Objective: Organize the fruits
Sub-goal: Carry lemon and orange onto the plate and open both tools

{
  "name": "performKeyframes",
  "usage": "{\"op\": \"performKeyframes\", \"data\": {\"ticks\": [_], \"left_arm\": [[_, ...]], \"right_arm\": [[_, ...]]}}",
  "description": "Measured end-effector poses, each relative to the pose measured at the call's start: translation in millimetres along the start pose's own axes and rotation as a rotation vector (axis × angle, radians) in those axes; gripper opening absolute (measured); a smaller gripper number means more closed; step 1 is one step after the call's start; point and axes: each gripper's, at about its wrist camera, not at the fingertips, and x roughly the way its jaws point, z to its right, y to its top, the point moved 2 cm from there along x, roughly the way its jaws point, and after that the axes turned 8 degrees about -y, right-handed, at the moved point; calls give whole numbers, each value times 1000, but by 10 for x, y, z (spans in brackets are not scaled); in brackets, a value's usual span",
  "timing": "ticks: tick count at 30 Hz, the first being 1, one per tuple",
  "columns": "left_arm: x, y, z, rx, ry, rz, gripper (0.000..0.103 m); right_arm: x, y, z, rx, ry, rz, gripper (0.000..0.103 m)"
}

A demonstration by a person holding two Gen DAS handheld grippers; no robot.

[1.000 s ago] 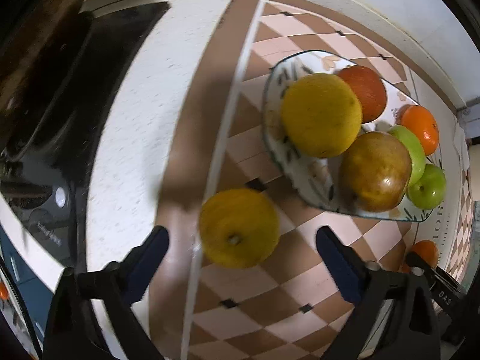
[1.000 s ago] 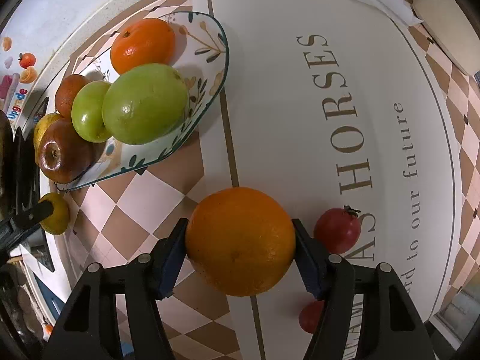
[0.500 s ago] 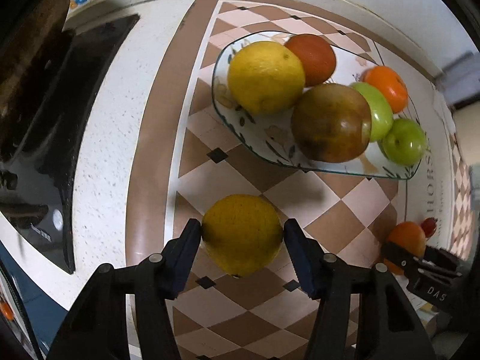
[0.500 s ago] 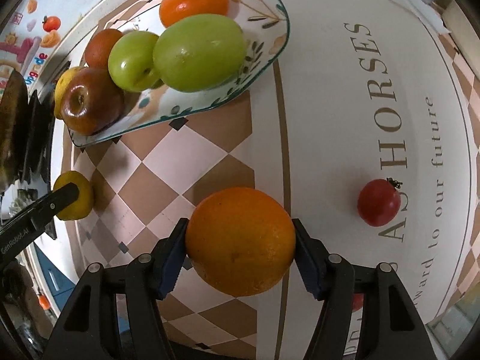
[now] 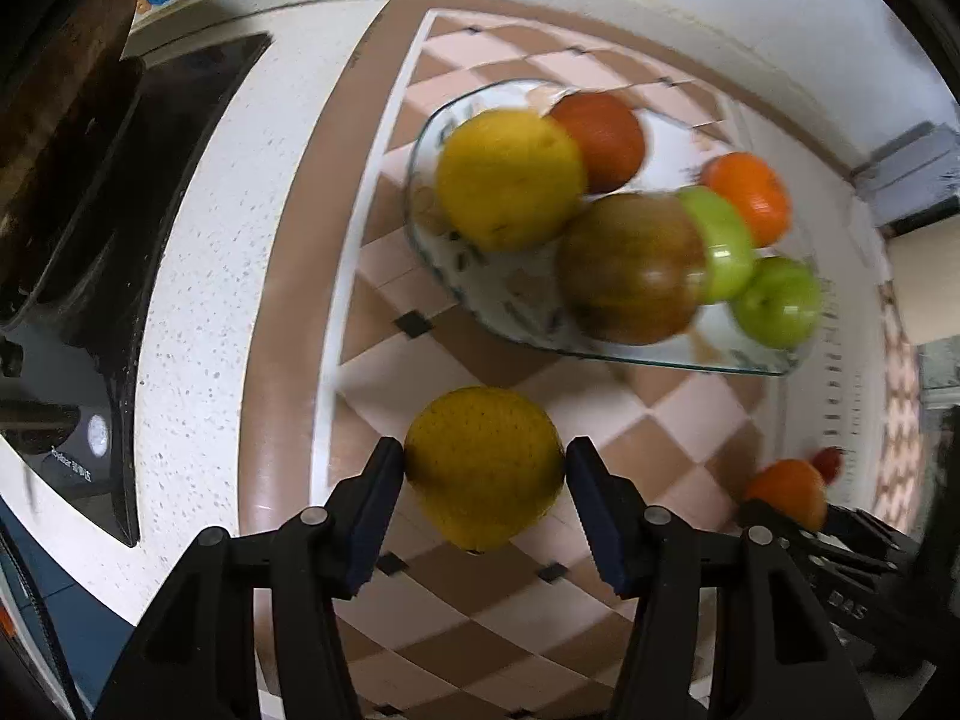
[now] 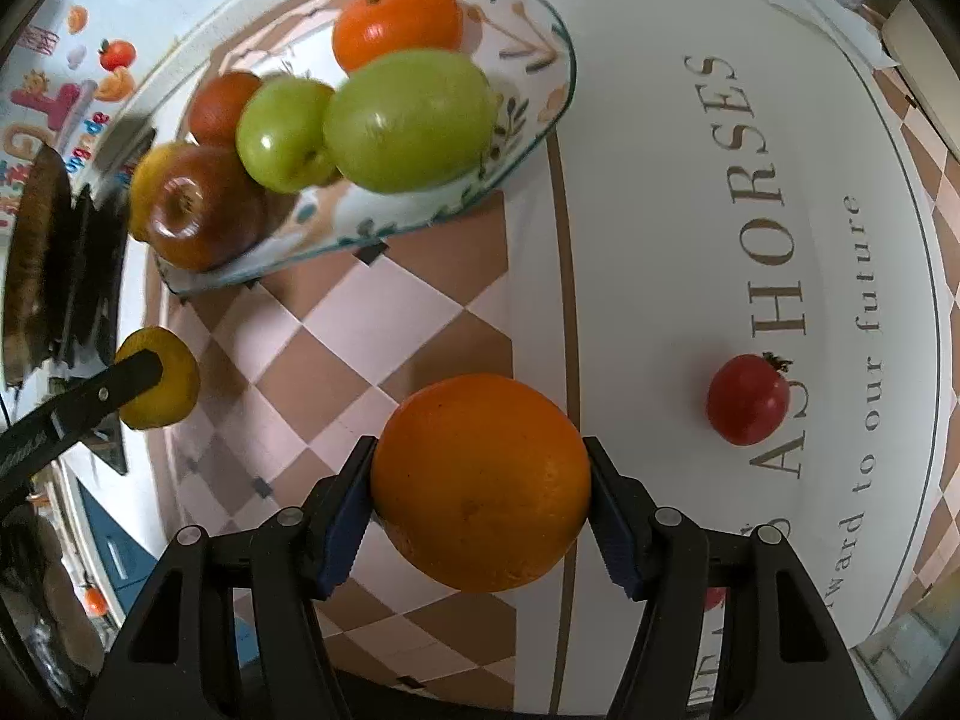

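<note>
Your left gripper [image 5: 485,468] has its fingers clamped on a yellow citrus [image 5: 483,467], blue pads pressed into both sides, fruit held over the checkered cloth [image 5: 678,420] short of the plate. Your right gripper [image 6: 480,483] is clamped the same way on a large orange [image 6: 480,482], held above the seam where the checkered pattern meets the white panel printed "HORSES".

The patterned glass plate [image 6: 540,48] sits on the tabletop [image 5: 198,276] ahead of both grippers, already loaded: a yellow citrus fruit [image 5: 509,179], a dark red-brown apple [image 6: 201,210], two green apples [image 6: 411,120], a mandarin [image 6: 396,24] at the far rim, and a darker orange-red fruit [image 5: 600,132] behind the yellow one. They're packed touching each other.

A small red pomegranate-like fruit [image 6: 747,399] lies loose on the white panel, right of your right gripper and well apart from the plate. Another bit of red shows behind the right finger; can't tell what it is.

A black cooktop [image 5: 120,192] is along the left edge of the tabletop. The left view is motion-blurred around the plate.
</note>
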Motion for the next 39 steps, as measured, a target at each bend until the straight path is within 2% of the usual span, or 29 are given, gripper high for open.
{"op": "performKeyframes", "data": {"ticks": [6,10,12,16,19,22,25,32,35,36,39], "left_arm": [[-514,171,434,62,-113,62,54],[-773,481,774,98,-209,108,54],[-811,688,922,120,-223,123,54],[-645,1120,1173,182,-176,117,54],[-339,1374,1227,205,-121,63,54],[-18,1552,1199,196,-80,1,54],[193,1627,1132,175,-60,-39,52],[237,1661,1150,170,-57,-67,54],[220,1658,1130,157,-52,-59,54],[207,1647,1120,152,-54,-54,54],[160,1598,1074,131,-52,-39,70]], "right_arm": [[-407,208,74,42,82,72,67],[-677,535,197,86,116,135,67],[-723,737,261,114,125,157,67],[-680,1165,337,130,95,171,67],[-549,1435,367,125,62,157,67],[-413,1566,335,114,34,143,67],[-292,1607,318,108,37,118,68],[-63,1581,277,99,37,31,68],[-95,1570,300,107,74,45,86],[-130,1567,307,107,82,50,86],[-217,1582,316,100,102,63,90]]}}
